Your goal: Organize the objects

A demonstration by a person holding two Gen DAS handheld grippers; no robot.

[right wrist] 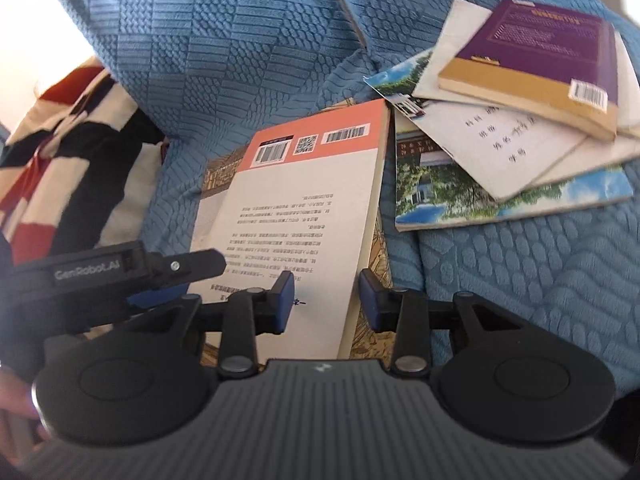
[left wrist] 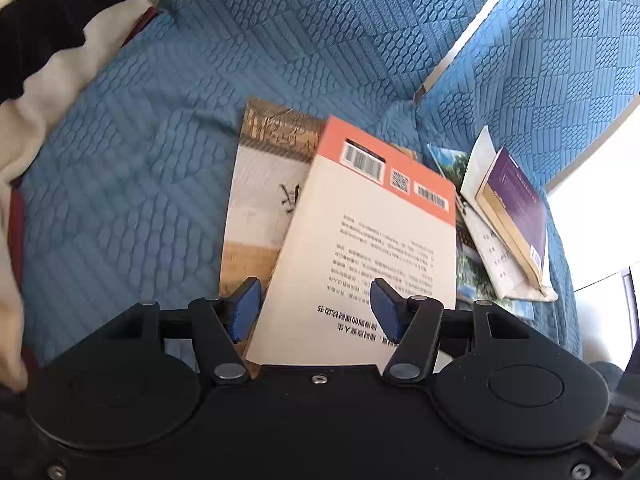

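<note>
Black claw [left wrist: 316,304] bodies, blue pads [right wrist: 286,300], silver screws.

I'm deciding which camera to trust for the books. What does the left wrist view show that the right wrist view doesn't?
Only the left wrist view shows the calligraphy on the beige book underneath. Only the right wrist view shows the red, black and white striped cloth and the left gripper's black finger. Both show the orange-and-white book, the purple paperback, the photo-cover booklet and the blue quilted cover.
</note>
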